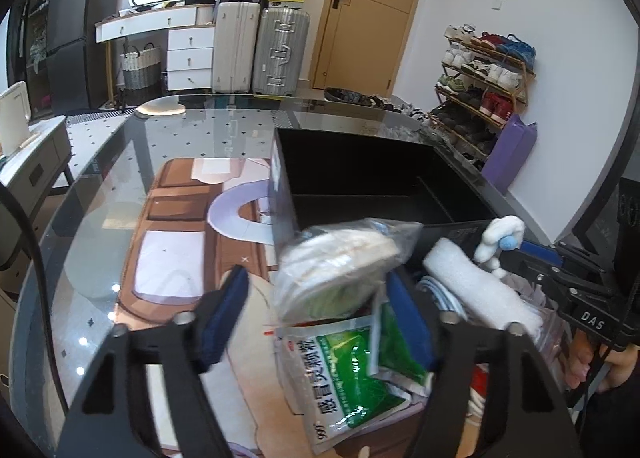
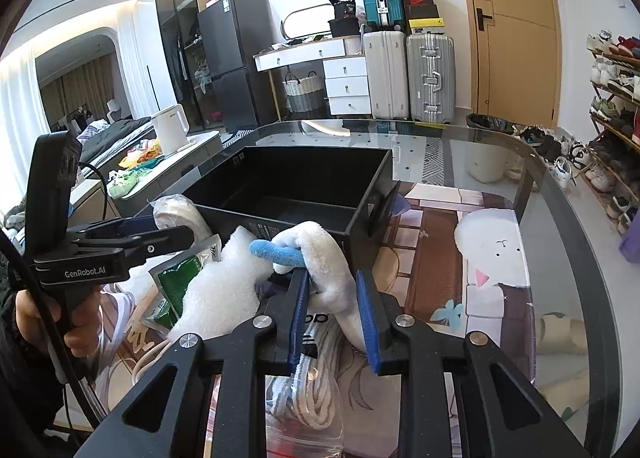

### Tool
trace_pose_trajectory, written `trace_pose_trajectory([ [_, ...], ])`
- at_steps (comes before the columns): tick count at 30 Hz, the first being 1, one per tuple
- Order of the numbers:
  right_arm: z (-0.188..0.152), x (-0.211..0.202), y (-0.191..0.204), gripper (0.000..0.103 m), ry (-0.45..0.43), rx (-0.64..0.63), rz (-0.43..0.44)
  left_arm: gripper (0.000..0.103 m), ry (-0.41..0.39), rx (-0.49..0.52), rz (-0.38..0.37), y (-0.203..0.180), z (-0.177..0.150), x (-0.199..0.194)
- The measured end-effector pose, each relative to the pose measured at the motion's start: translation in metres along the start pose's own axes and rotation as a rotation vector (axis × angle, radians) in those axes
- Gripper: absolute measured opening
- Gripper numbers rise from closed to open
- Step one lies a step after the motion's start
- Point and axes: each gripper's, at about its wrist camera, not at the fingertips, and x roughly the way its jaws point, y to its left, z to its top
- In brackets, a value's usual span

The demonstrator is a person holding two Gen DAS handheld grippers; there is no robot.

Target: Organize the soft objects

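My left gripper point(image 1: 316, 290) is open around a clear plastic bag of white pads point(image 1: 340, 258) that leans on the pile in front of the black box point(image 1: 282, 178). Its left pad point(image 1: 224, 314) stands apart from the bag. My right gripper point(image 2: 334, 298) is shut on a white plush toy point(image 2: 320, 242) with a blue part point(image 2: 276, 252), just in front of the black box point(image 2: 280, 218). A white fleecy roll point(image 2: 216, 286) lies left of the toy. Green sachets point(image 1: 352, 370) lie under the bag.
The box is open at the top, with nothing showing inside, and stands on a glass table point(image 2: 500, 146) over a patterned rug. A coil of white rope point(image 2: 316, 398) and a clear zip bag point(image 2: 304, 442) lie under my right gripper. A hand point(image 2: 80, 330) holds the left gripper point(image 2: 168, 232).
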Motion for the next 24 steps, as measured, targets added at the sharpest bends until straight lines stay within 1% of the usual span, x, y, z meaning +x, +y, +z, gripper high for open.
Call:
trace_pose_trajectory([
  [1,0.000,0.000,0.000,0.025,-0.001,0.000,0.001,0.054,0.003,0.003,-0.007,-0.001,0.000,0.000],
  [2,0.001,0.000,-0.001,0.025,-0.002,-0.001,0.001,0.052,0.002,0.010,-0.007,-0.002,0.000,0.000],
  [4,0.001,-0.001,-0.001,0.025,-0.006,-0.002,-0.001,0.044,-0.004,0.018,-0.005,-0.003,-0.001,-0.002],
  [5,0.001,-0.002,0.000,0.025,-0.008,-0.001,0.000,0.042,-0.005,0.019,-0.007,-0.003,-0.002,-0.003],
  [7,0.001,-0.003,0.000,0.025,-0.012,-0.003,0.000,0.030,-0.008,0.019,-0.013,-0.001,-0.004,-0.006],
  [8,0.001,-0.003,0.000,0.025,-0.014,-0.004,-0.001,0.028,-0.014,0.018,-0.018,0.000,-0.004,-0.008],
  [10,0.002,-0.005,0.001,0.025,-0.021,-0.004,-0.001,0.021,-0.026,0.021,-0.024,0.001,-0.004,-0.012],
  [12,0.003,-0.008,0.002,0.025,-0.033,-0.007,-0.002,0.016,-0.039,0.034,-0.039,0.000,-0.005,-0.017],
  [14,0.005,-0.010,0.003,0.023,-0.040,-0.008,-0.002,0.014,-0.047,0.047,-0.044,-0.002,-0.006,-0.020],
  [15,0.005,-0.010,0.003,0.019,-0.040,-0.011,-0.001,0.013,-0.050,0.056,-0.048,-0.003,-0.006,-0.021],
  [18,0.004,-0.008,0.004,0.019,-0.031,-0.018,-0.003,0.012,-0.053,0.063,-0.054,-0.005,-0.006,-0.023],
  [21,0.003,-0.003,0.005,0.019,0.006,-0.032,-0.001,0.012,-0.048,0.066,-0.055,-0.006,-0.007,-0.023],
  [23,0.004,0.000,0.004,0.024,0.017,-0.032,-0.007,0.012,-0.043,0.068,-0.054,-0.006,-0.007,-0.021],
  [24,0.004,0.001,0.003,0.032,0.025,-0.033,-0.010,0.012,-0.039,0.069,-0.054,-0.006,-0.006,-0.020],
])
